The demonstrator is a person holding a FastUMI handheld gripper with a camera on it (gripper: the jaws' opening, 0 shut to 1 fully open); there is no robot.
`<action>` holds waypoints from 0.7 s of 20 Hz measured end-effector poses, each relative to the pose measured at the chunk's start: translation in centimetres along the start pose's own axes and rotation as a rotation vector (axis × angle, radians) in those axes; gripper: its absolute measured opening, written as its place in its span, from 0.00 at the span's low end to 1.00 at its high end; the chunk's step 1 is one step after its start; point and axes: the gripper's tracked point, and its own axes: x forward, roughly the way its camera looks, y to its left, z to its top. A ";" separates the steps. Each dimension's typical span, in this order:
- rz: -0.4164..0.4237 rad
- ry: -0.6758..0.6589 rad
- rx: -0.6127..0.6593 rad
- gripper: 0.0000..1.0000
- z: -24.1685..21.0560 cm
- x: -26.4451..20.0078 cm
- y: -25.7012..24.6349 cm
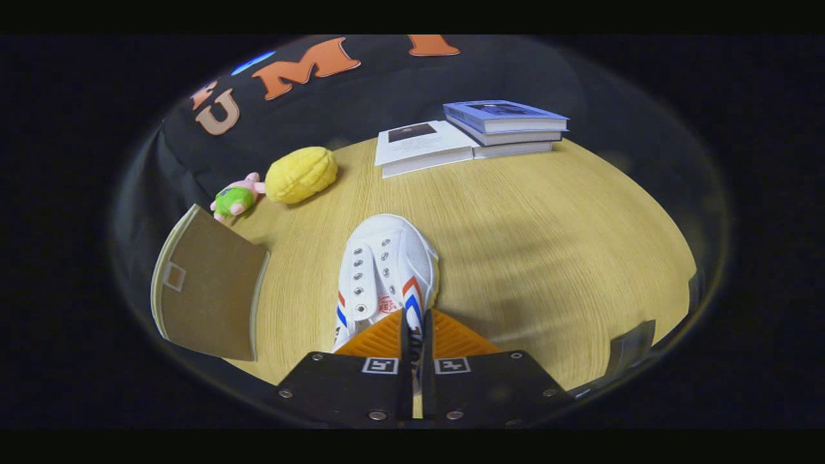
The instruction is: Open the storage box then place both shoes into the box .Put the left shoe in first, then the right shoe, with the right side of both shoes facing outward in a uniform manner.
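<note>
The gripper point(413, 322) has its two fingers clenched almost together on the heel collar of a white canvas sneaker with red and blue side stripes point(385, 270), a thin edge of the shoe pinched between the pads, and the toe pointing away from the fingers across the pale wood-grain tabletop point(548, 245). To the left of the sneaker stands a brown flat panel with a pale rim and a small square tab point(206, 290), which looks like the opened flap of the storage box; the box's inside cannot be made out. Beyond the sneaker's toe, to the left, lie a yellow ribbed plush cushion point(301, 174) and, touching it, a small pink and green soft toy point(236, 198); beyond the toe to the right, a white paperback book point(422, 147) lies against a stack of blue-covered books point(506, 125). The main risk is the grip: a pinch on a soft fabric edge may let the sneaker swing or slip out when it is carried toward the panel. A swinging toe could also catch the panel's rim, or the shoe could land with the wrong side facing outward. Whether this is the left shoe cannot be told.
</note>
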 end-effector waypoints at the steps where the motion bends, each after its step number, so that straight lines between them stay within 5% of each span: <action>1: 0.014 -0.013 0.013 0.06 0.4 -0.5 0.8; 8: 0.143 -0.145 -0.008 0.06 4.8 -5.8 9.6; 14: 0.341 -0.212 -0.070 0.06 6.8 -10.0 21.6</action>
